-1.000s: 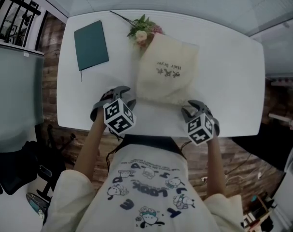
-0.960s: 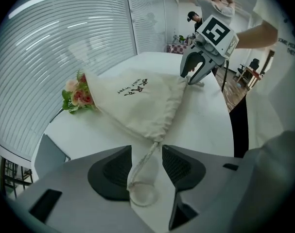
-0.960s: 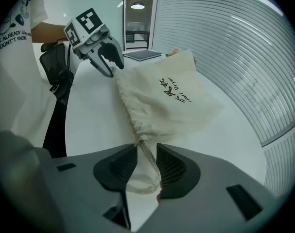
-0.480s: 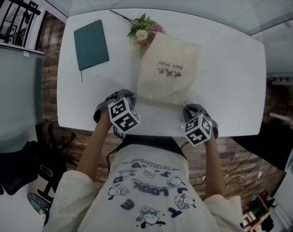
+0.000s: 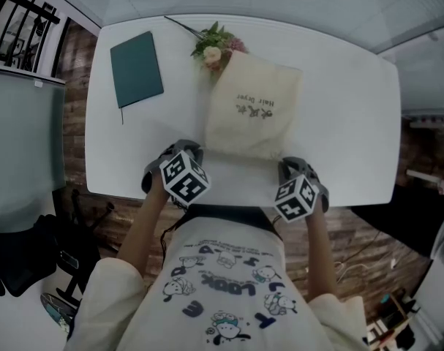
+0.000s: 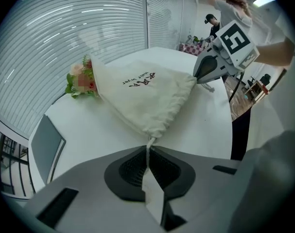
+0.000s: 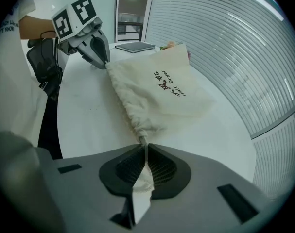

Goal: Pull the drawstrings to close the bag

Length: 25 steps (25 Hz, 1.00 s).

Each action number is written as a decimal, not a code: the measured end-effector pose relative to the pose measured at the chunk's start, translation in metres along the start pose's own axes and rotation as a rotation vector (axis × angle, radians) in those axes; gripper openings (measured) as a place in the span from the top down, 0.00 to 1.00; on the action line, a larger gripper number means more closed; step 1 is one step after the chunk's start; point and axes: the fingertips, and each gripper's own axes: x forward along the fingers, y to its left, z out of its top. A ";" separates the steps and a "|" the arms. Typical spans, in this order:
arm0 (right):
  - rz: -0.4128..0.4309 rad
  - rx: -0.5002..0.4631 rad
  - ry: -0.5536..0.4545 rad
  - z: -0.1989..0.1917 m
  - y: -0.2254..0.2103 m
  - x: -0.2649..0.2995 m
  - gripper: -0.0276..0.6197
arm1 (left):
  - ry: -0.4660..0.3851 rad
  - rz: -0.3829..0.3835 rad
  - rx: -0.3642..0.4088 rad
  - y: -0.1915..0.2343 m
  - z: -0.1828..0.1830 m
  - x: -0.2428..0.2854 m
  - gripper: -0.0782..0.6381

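Note:
A cream drawstring bag (image 5: 251, 108) with dark lettering lies flat on the white table (image 5: 346, 137), its gathered mouth toward me. My left gripper (image 5: 192, 152) sits at the mouth's left corner. In the left gripper view the bag (image 6: 147, 93) ends in a thin cord (image 6: 148, 142), and the left gripper (image 6: 148, 152) is shut on it. My right gripper (image 5: 289, 168) is at the mouth's right corner. Its jaws have just been closing, and the right gripper (image 7: 146, 152) pinches the other cord (image 7: 144, 143) leading from the bag (image 7: 157, 93).
A teal notebook (image 5: 137, 68) lies at the table's far left. A small bunch of flowers (image 5: 216, 44) rests against the bag's far end. The table's near edge runs just under both grippers. A dark chair (image 5: 17, 258) stands on the floor at the left.
Both grippers' jaws have closed at the bag's near corners. Their marker cubes have tilted a little, and the hands have stayed about where they were.

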 end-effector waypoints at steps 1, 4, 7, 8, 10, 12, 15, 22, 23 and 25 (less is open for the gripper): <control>-0.016 -0.013 -0.001 0.001 -0.001 -0.001 0.91 | 0.007 0.023 0.001 0.001 0.000 -0.001 0.82; -0.044 0.034 -0.017 0.003 -0.004 -0.005 0.91 | -0.005 0.072 -0.084 0.005 0.002 -0.003 0.82; -0.055 0.218 -0.076 0.007 -0.010 -0.011 0.92 | -0.091 0.030 -0.376 0.007 0.003 -0.005 0.82; -0.073 0.267 -0.093 0.008 -0.013 -0.012 0.92 | -0.121 0.008 -0.489 0.008 0.003 -0.006 0.82; -0.127 0.332 -0.100 0.008 -0.017 -0.015 0.92 | -0.157 0.001 -0.653 0.007 0.002 -0.007 0.82; -0.162 0.412 -0.096 0.005 -0.018 -0.016 0.92 | -0.167 0.045 -0.714 0.007 0.001 -0.010 0.82; -0.187 0.560 -0.098 -0.004 -0.021 -0.016 0.92 | -0.191 0.085 -0.792 0.008 0.000 -0.011 0.82; -0.269 0.680 -0.144 -0.008 -0.032 -0.026 0.92 | -0.227 0.146 -0.917 0.023 -0.015 -0.014 0.82; -0.275 0.695 -0.151 -0.008 -0.035 -0.027 0.92 | -0.231 0.151 -0.925 0.027 -0.016 -0.015 0.82; -0.280 0.721 -0.161 -0.008 -0.038 -0.028 0.92 | -0.235 0.145 -0.972 0.033 -0.023 -0.016 0.82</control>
